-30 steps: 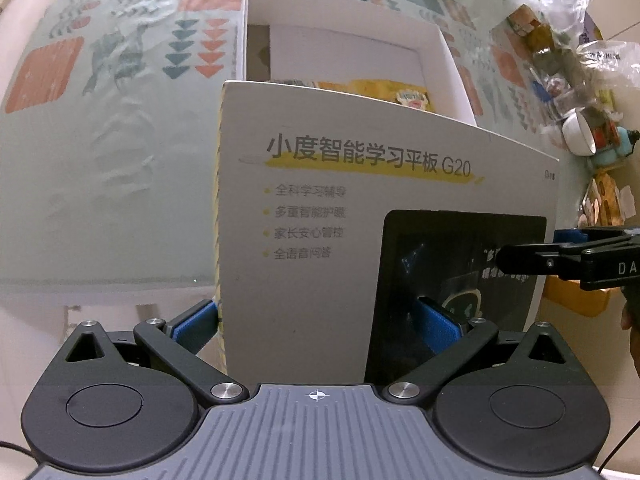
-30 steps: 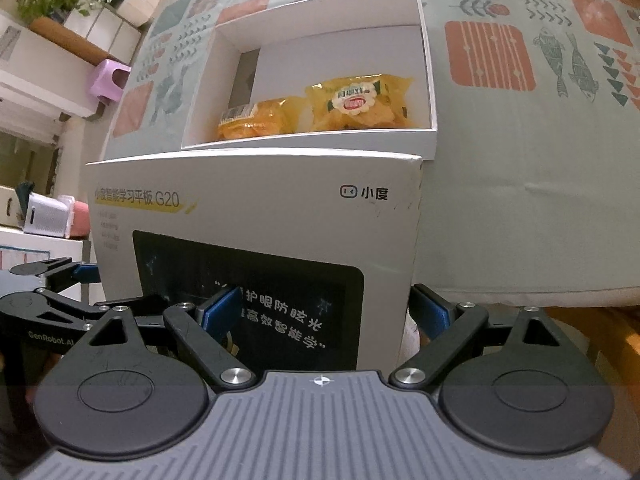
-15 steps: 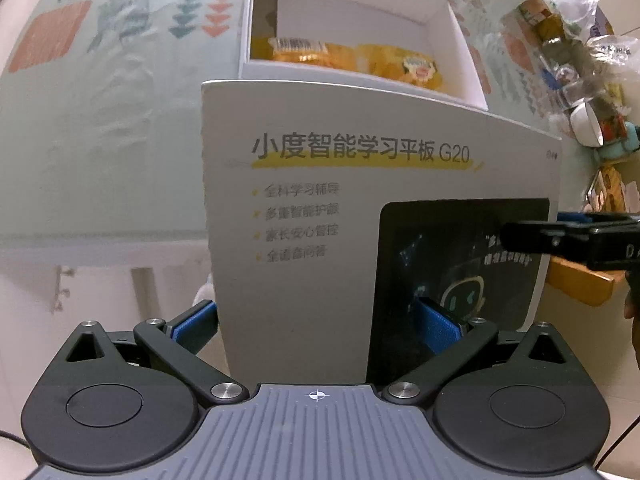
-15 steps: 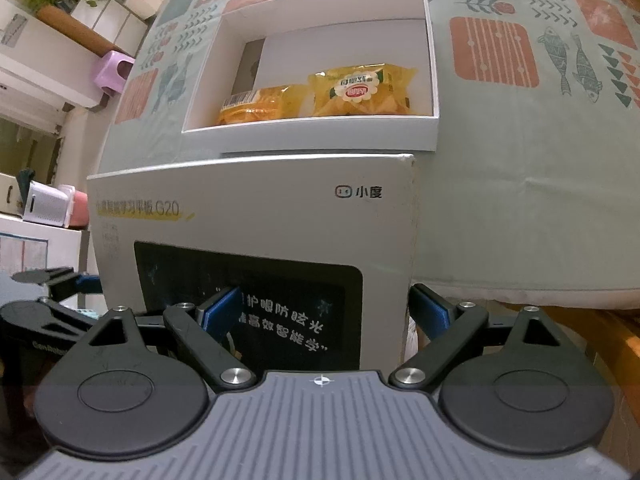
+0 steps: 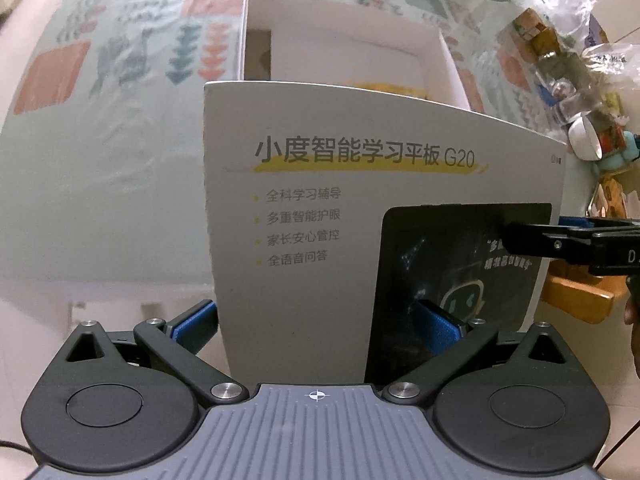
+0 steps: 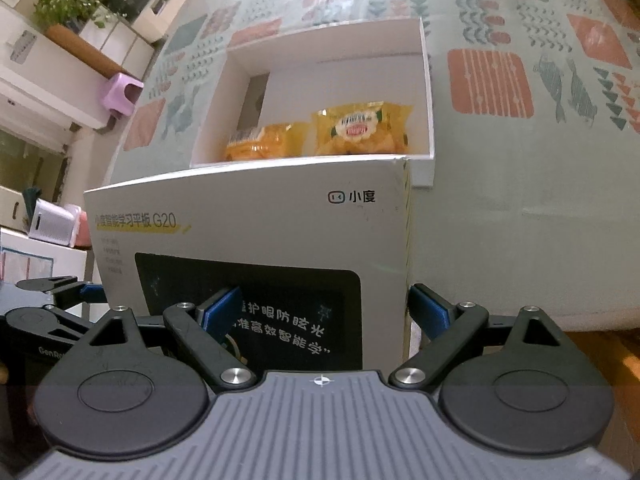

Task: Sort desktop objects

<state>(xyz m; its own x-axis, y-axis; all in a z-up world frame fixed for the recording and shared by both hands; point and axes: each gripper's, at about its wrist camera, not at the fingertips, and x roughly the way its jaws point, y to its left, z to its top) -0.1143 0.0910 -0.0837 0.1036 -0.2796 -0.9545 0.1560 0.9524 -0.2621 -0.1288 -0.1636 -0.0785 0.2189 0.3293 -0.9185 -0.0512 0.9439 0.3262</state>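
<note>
the box lid (image 5: pixel 340 220), gripped upright at the table edge by both the left gripper (image 5: pixel 316 320) and right gripper (image 6: pixel 326 308), hides most of the tray (image 5: pixel 452 68); only the right view shows two snack packs (image 6: pixel 360 130).

Box lid (image 5: pixel 320 208) hiding most of yellow snack packets (image 6: pixel 362 130), lid's lower edge behind gripper body

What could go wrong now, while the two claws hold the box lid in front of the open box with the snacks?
1. Each claw grips only a bottom corner of the lid: the left claw and the right claw. The tall lid may tilt or slip.
2. The lid hides part of the open box from both cameras, so lowering it could miss the walls or squash the snack packs.
</note>
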